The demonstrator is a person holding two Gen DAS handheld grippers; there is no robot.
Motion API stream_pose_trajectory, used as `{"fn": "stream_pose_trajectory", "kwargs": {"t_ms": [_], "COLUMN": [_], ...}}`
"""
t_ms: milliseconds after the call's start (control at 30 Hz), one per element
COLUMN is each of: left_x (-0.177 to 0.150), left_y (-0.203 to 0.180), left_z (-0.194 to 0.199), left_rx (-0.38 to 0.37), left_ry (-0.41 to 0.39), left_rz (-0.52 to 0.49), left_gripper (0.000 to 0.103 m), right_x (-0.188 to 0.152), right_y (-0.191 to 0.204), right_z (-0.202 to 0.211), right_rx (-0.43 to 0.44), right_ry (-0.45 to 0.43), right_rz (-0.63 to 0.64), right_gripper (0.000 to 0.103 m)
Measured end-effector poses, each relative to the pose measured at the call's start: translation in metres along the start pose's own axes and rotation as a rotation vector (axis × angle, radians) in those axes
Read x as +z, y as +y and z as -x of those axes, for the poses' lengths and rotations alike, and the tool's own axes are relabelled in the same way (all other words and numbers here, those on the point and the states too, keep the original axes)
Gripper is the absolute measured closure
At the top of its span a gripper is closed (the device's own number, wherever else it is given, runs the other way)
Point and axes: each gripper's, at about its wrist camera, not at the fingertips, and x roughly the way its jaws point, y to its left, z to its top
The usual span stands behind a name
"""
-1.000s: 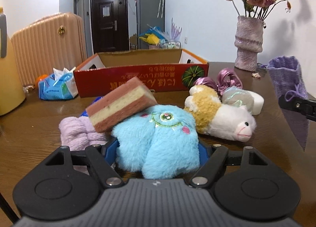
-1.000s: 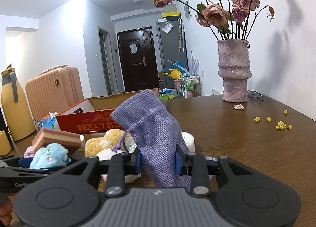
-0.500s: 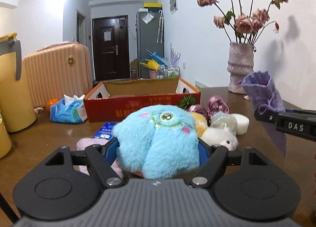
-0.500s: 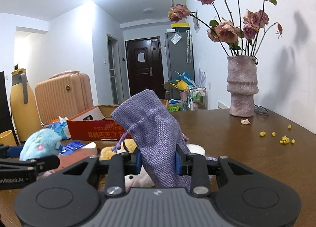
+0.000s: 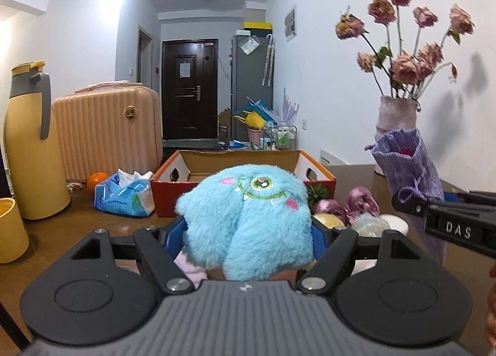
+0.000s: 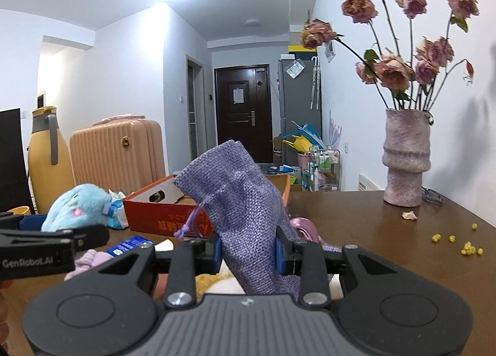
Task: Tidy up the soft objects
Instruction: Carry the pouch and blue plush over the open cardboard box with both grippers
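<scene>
The blue plush monster [image 5: 248, 216] sat clamped between the blue pads of the left tongs [image 5: 248, 232], held above the brown tabletop [image 5: 77, 225] in front of the open red cardboard box [image 5: 241, 170]. Beside it, the right tongs [image 6: 248, 250] were closed on a purple drawstring pouch [image 6: 241, 210], its mouth upward. Under both lay a pile of soft toys [image 5: 359, 210]. A vase of dried roses [image 6: 406, 157] stood farther right, and a yellow jug [image 5: 31, 151] far left.
</scene>
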Motion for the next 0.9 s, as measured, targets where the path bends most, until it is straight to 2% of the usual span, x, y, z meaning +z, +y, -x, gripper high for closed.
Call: {"fn": "stream_pose_trajectory", "kwargs": {"t_ms": [900], "left_x": [0.034], "left_y": [0.027], "left_z": [-0.068], "left_rx": [0.089], "left_ry": [-0.017], "left_rz": [0.052], "left_gripper": [0.026], "right_x": [0.025], "right_y": [0.021], "right_z": [-0.07], "right_rx": [0.018], "right_ry": [0.018], "right_rz": [0.028], "right_gripper": [0.072]}}
